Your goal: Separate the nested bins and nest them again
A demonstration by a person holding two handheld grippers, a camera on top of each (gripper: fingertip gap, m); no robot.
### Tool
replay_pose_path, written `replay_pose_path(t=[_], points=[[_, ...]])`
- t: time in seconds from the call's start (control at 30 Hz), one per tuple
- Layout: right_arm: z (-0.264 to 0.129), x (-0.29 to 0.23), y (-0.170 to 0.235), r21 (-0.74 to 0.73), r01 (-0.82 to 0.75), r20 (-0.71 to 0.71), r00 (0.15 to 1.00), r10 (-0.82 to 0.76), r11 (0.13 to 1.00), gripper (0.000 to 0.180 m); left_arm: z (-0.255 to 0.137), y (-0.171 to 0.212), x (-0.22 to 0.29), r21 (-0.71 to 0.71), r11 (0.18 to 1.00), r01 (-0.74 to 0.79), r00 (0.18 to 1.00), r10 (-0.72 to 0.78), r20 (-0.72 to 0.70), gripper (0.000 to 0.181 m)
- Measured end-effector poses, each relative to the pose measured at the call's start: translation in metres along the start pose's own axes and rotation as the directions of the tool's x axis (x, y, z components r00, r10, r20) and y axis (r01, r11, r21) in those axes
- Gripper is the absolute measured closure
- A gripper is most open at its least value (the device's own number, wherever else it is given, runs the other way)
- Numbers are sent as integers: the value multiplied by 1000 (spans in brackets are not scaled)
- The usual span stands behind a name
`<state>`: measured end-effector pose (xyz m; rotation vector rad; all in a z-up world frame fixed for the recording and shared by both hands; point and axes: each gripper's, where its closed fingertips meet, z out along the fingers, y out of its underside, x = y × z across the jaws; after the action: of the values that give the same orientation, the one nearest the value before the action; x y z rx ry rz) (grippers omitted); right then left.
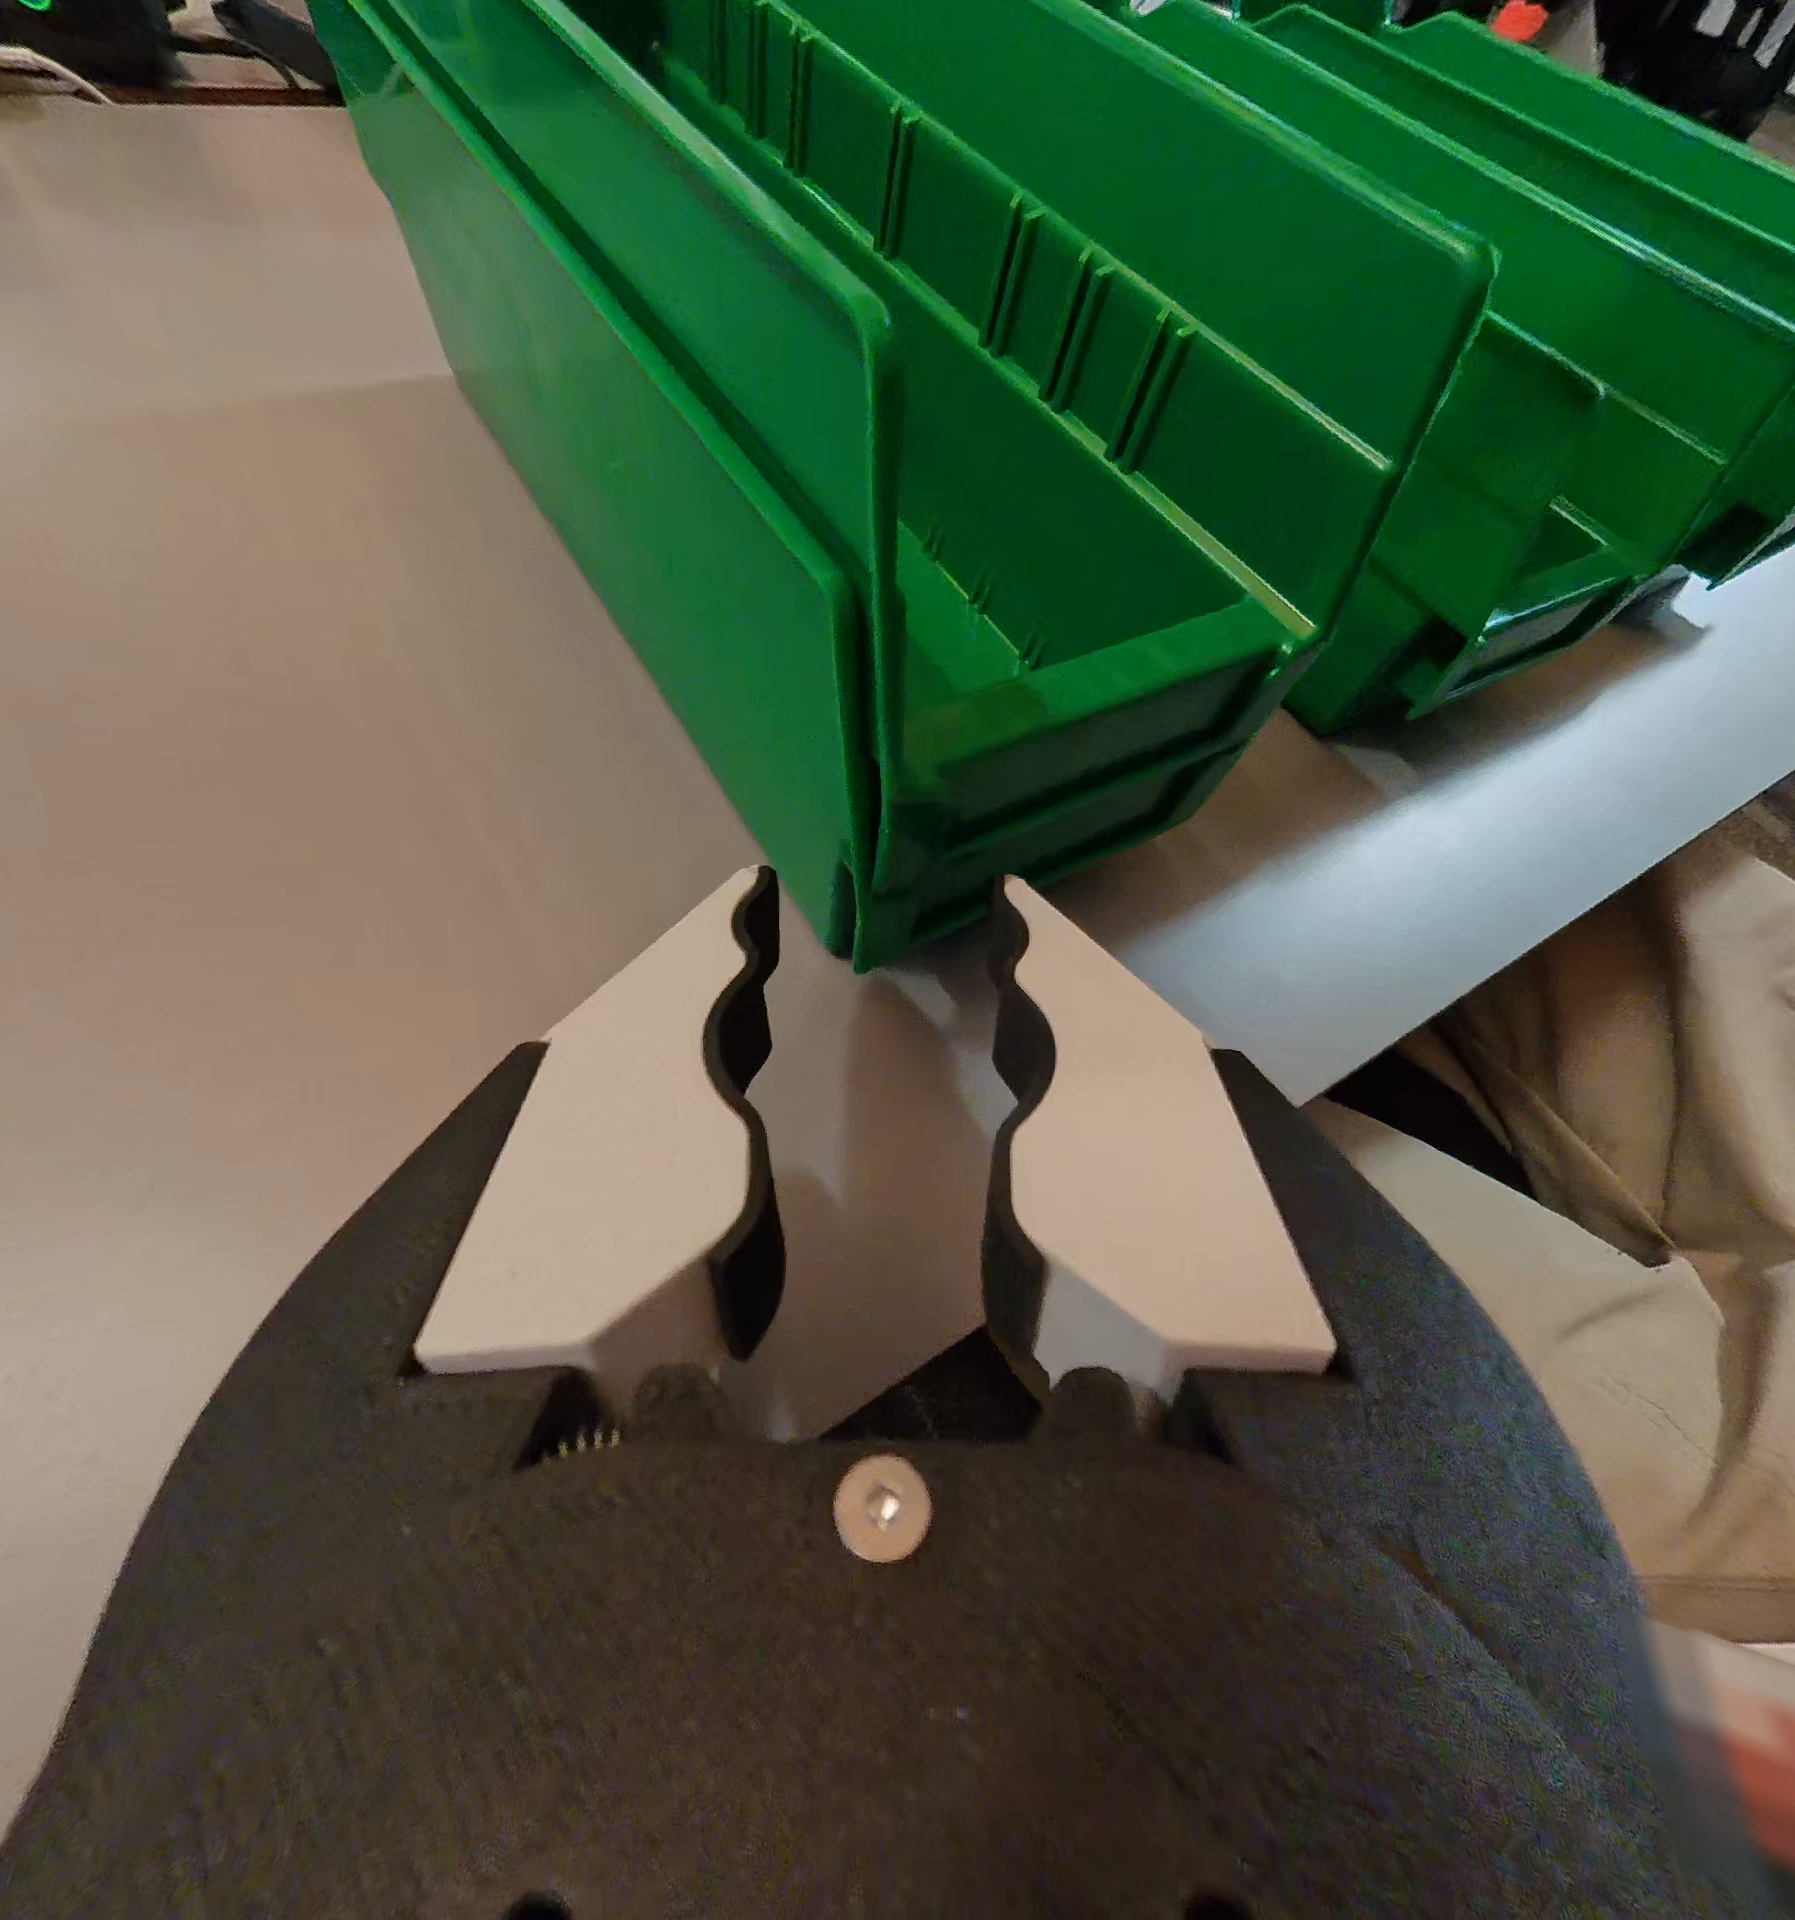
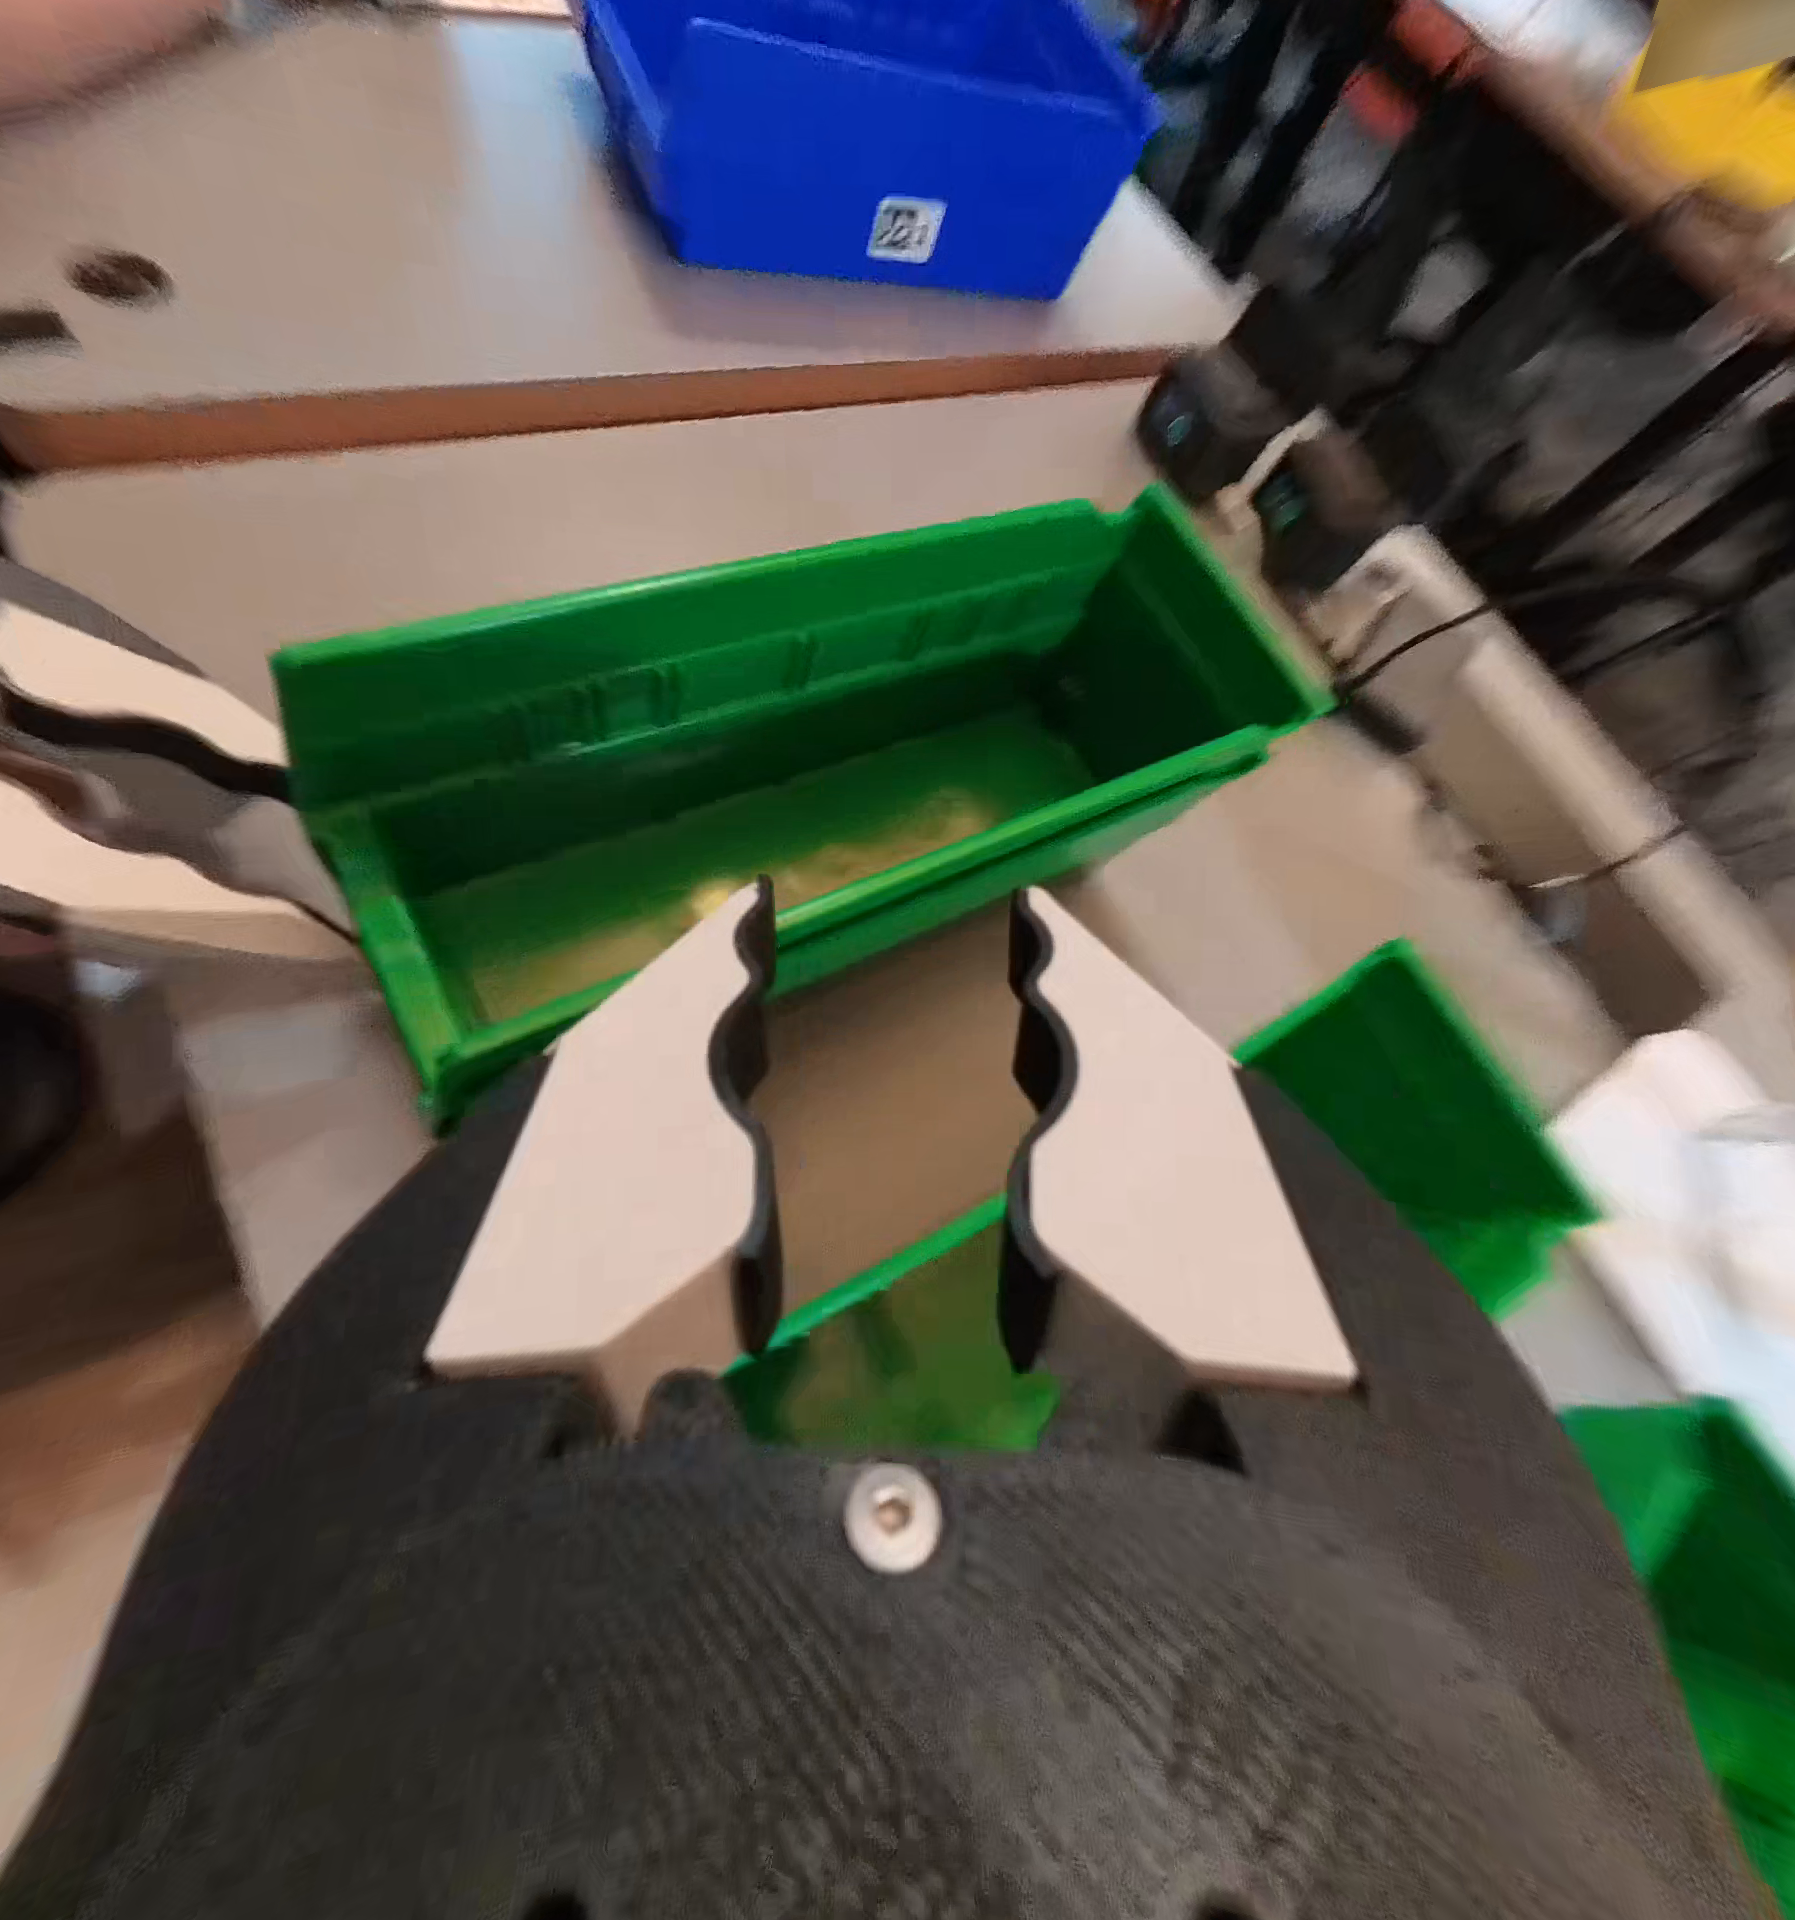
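Observation:
A pair of nested green bins [image 1: 612,468] stands on the table, the inner bin [image 1: 1080,540] sitting a little raised in the outer one. My left gripper [image 1: 888,899] is open and empty, its tips at the lower front corner of this pair. In the blurred right wrist view the same pair [image 2: 1163,644] lies across the middle, with the left gripper [image 2: 145,758] at its left end. My right gripper [image 2: 888,904] is open and empty, hovering above the pair's near long wall.
More green bins [image 1: 1599,416] stand to the right of the pair; they also show below and right of my right gripper [image 2: 1412,1122]. A blue bin [image 2: 872,156] stands on a farther table. The table edge [image 1: 1392,914] runs close by, with beige cloth [image 1: 1651,1195] beyond.

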<state>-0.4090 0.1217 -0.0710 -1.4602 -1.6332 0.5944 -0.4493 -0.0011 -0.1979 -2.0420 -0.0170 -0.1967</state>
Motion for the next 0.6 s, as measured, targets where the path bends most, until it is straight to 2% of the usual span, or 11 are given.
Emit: replay_pose_path(t=[0.13, 0.27, 0.3, 0.33, 0.43, 0.6], points=[[25, -14, 21, -123, -226, 122, 963, 241, 966, 136, 7, 4, 4, -23, 1000, -21, 1000, 21, -6, 147], [35, -43, 24, -194, -378, 255, 872, 418, 905, 132, 10, 4, 6, -27, 998, -49, 999, 49, -3, 147], [38, -46, 26, -209, -393, 259, 861, 438, 895, 127, 11, 4, 6, -26, 998, -52, 999, 52, -1, 147], [40, -46, 26, -206, -396, 247, 864, 439, 895, 130, 11, 3, 6, -25, 998, -55, 998, 55, 1, 147], [42, -40, 31, -205, -371, 190, 893, 409, 905, 147, 12, 2, 5, -24, 997, -70, 998, 70, 9, 147], [40, -28, 24, -107, -368, 117, 918, 379, 924, 160, 17, -2, 14, -17, 995, -103, 995, 103, -6, 147]])
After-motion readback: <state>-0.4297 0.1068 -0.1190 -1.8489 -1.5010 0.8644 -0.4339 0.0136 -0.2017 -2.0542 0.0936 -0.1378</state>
